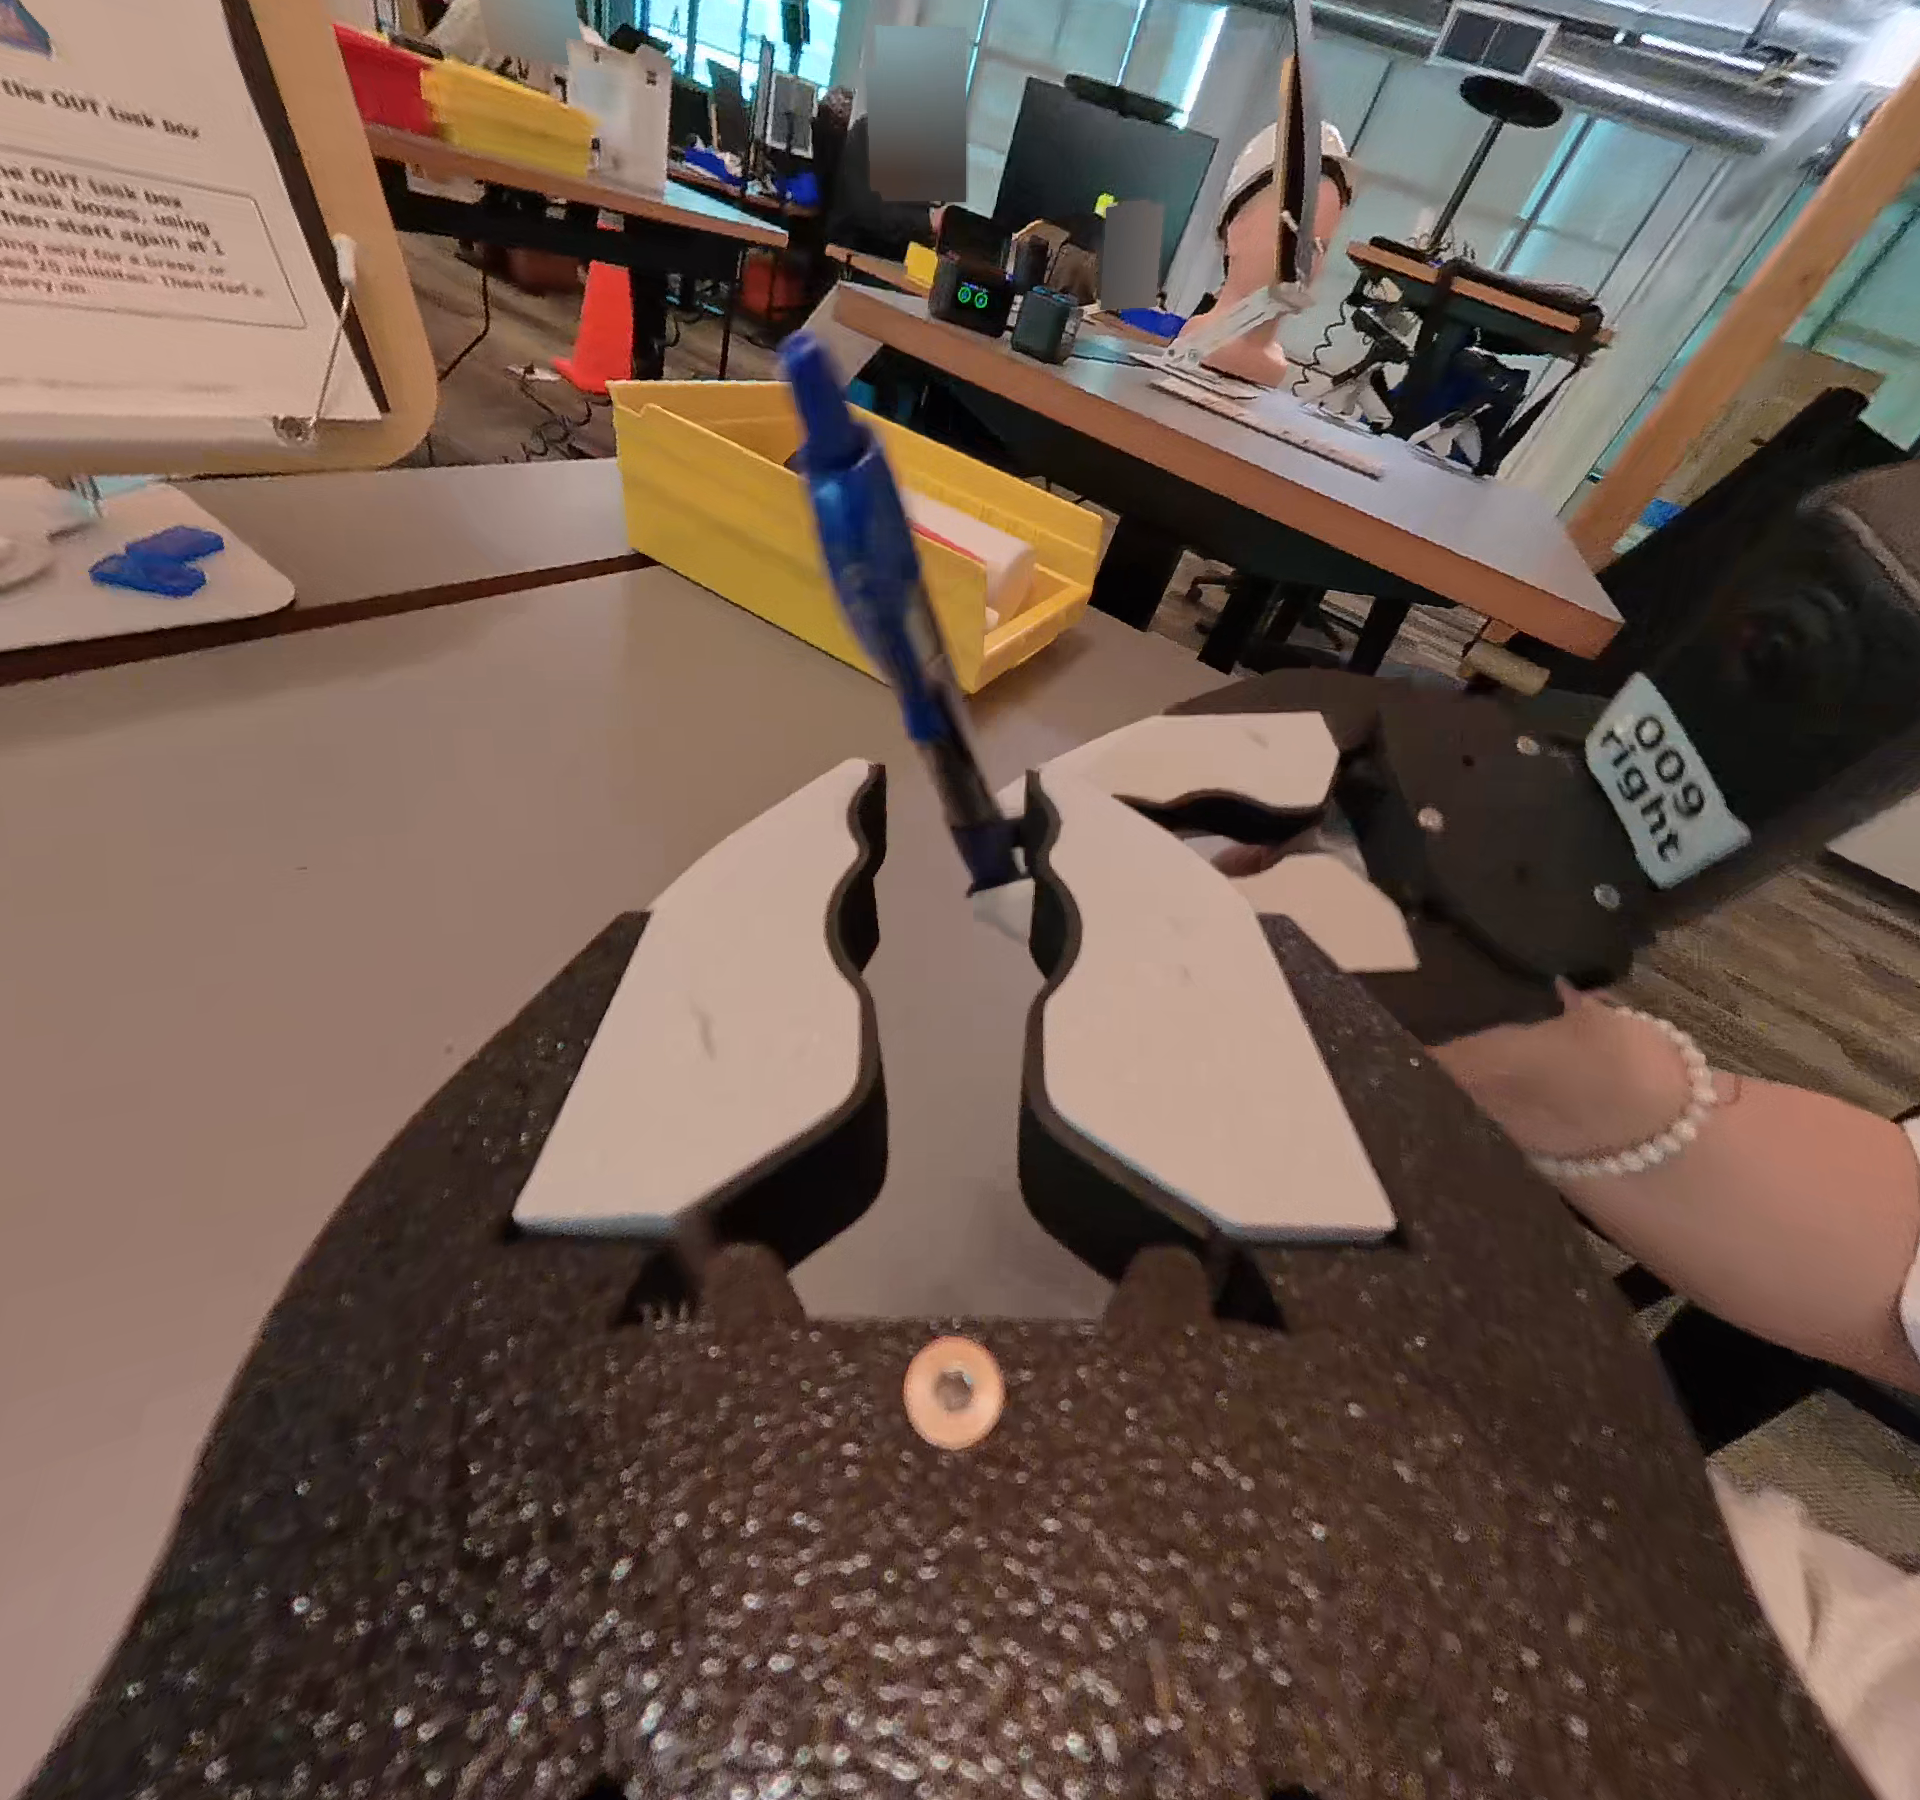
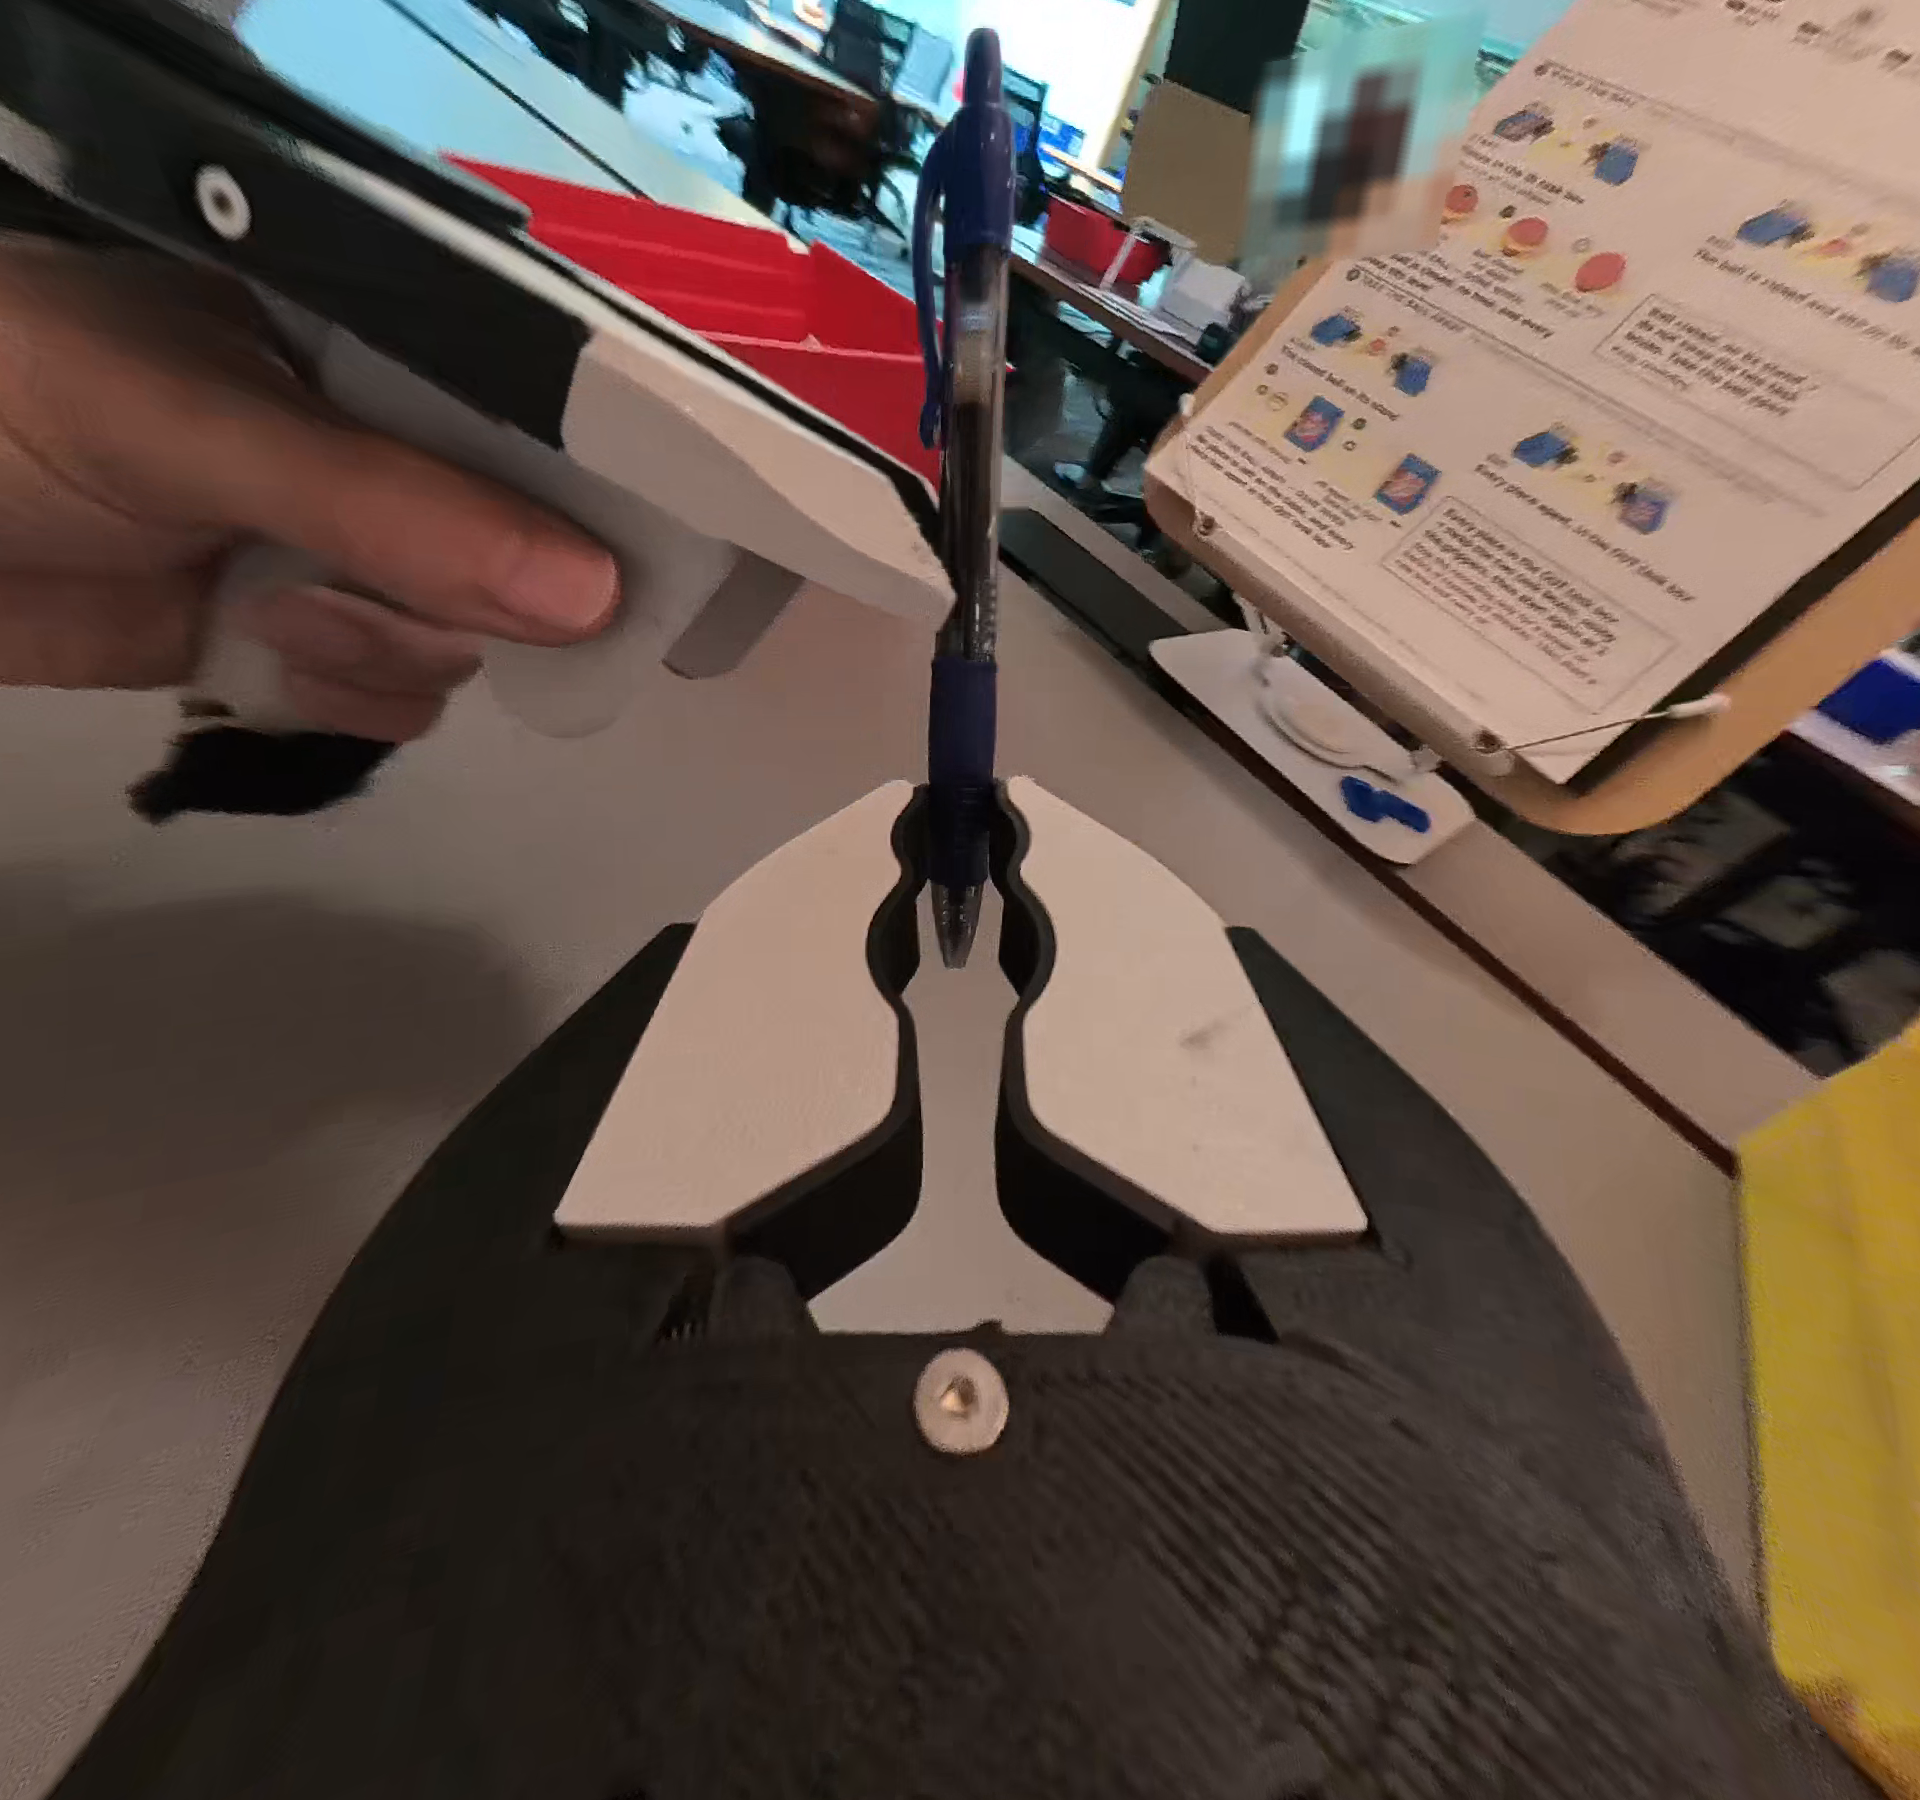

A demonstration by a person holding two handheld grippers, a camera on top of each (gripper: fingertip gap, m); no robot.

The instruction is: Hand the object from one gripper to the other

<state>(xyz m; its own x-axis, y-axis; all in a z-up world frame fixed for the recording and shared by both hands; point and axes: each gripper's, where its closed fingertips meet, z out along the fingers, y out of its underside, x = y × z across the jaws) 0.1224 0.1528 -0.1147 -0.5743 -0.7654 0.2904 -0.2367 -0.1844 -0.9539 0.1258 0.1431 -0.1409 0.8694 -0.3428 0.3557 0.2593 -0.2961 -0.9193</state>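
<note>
We see the blue pen (image 2: pixel 964 462) clamped near its tip end by the right hand-held gripper (image 2: pixel 961 820): both white fingers (image 2: pixel 1132 1023) press on the dark rubber grip section, the writing tip pointing back toward the camera, the clip end standing away from it. In the right wrist view the pen runs nearly straight up the picture.

The left hand-held gripper (image 1: pixel 956 815) is partly open; a clear gap shows between its two fingers (image 1: pixel 727 1002), with grey surface (image 1: pixel 312 867) visible through it. In the left wrist view the pen's lower end sits within that gap at the fingertips, close against the right-side finger; we cannot tell whether it touches. The left fingers are not closed on the pen.

The right hand-held gripper enters the left wrist view from the right side, held by a hand with a bead bracelet (image 1: pixel 1652 1116) at the wrist. In the right wrist view, one finger of the left hand-held gripper reaches to the pen barrel at mid-length.

Behind the pen a yellow bin (image 1: pixel 727 514) stands on the surface. An instruction sheet on a stand (image 2: pixel 1558 462) sits to one side, and a red bin (image 2: pixel 748 296) lies farther off.
</note>
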